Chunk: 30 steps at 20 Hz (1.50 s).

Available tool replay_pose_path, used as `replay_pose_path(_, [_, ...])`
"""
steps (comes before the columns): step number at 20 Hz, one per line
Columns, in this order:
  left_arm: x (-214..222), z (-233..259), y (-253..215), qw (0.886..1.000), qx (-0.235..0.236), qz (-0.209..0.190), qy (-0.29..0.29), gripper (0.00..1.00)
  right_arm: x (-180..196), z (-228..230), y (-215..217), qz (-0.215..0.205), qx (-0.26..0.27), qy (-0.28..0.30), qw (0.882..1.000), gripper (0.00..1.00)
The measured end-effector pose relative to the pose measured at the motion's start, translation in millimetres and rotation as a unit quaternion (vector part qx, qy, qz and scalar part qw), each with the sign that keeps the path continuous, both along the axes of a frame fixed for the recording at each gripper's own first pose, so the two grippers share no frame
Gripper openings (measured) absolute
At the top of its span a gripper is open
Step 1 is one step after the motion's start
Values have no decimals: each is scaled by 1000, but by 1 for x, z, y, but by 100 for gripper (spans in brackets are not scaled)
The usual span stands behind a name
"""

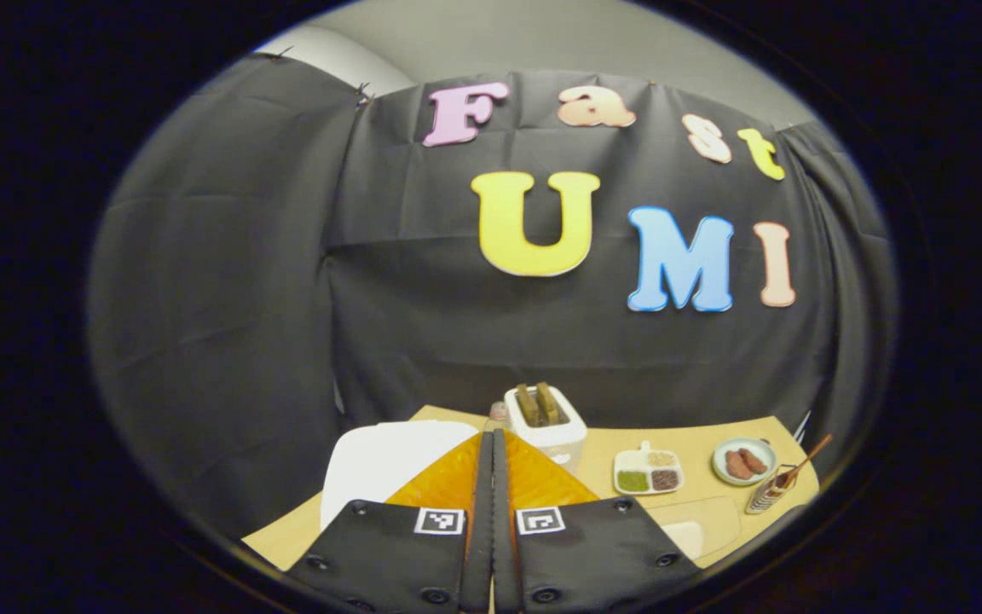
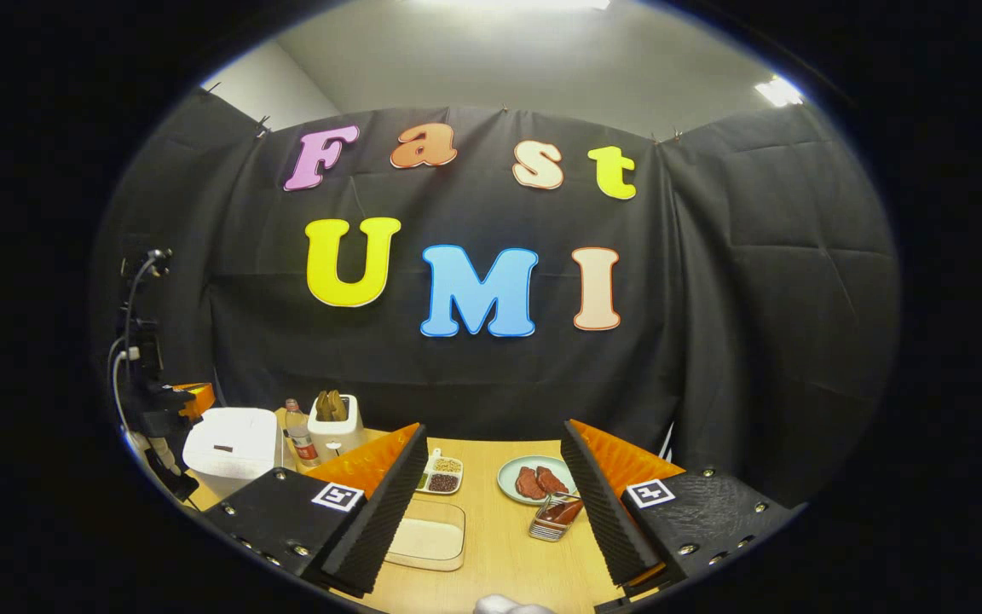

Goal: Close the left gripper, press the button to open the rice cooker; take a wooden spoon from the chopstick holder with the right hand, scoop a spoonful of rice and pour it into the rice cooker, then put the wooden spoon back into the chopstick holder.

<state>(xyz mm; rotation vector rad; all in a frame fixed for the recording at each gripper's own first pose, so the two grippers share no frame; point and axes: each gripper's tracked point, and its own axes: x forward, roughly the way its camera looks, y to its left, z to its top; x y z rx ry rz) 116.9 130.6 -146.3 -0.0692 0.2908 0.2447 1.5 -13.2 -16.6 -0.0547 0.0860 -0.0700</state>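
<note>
Left gripper view: the left tongs (image 1: 492, 512) are pressed together, fingers meeting along one seam, raised above the near edge of the wooden counter (image 1: 696, 439). Just beyond their tips lies the white rice cooker (image 1: 393, 465), lid down, at the counter's left end. Behind it stands a white toaster (image 1: 546, 422) with two slices, then a divided dish (image 1: 648, 472). Farther right a plate of sausages (image 1: 743, 460) and the chopstick holder (image 1: 765, 492) with its wooden spoon (image 1: 806, 456) sit near the right edge.

From the right gripper view, the right tongs (image 2: 491, 503) stand wide apart, gripping nothing. Between them lie a clear rice container (image 2: 427, 539) and open counter.
</note>
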Motion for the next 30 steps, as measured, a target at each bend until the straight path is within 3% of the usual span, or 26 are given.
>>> replay_pose_path(6, [16, -78, 32, 996, 7, 54, 65, 8, 4, -13, -11, -8, -3, 24, 1000, 96])
replay_pose_path(16, [11, -155, 44, 984, 1, 91, 153, 9, 5, -27, -10, 2, -5, 44, 999, 96])
replay_pose_path(18, [15, -149, 45, 986, 26, 85, 139, 9, 6, -24, -11, 3, -7, 41, 999, 96])
replay_pose_path(24, [14, -156, 44, 984, -9, 88, 154, 9, 8, -29, -10, 7, -1, 45, 999, 96])
replay_pose_path(30, [17, -137, 49, 986, 16, 92, 136, 9, 4, -34, -9, 11, 6, 46, 999, 96])
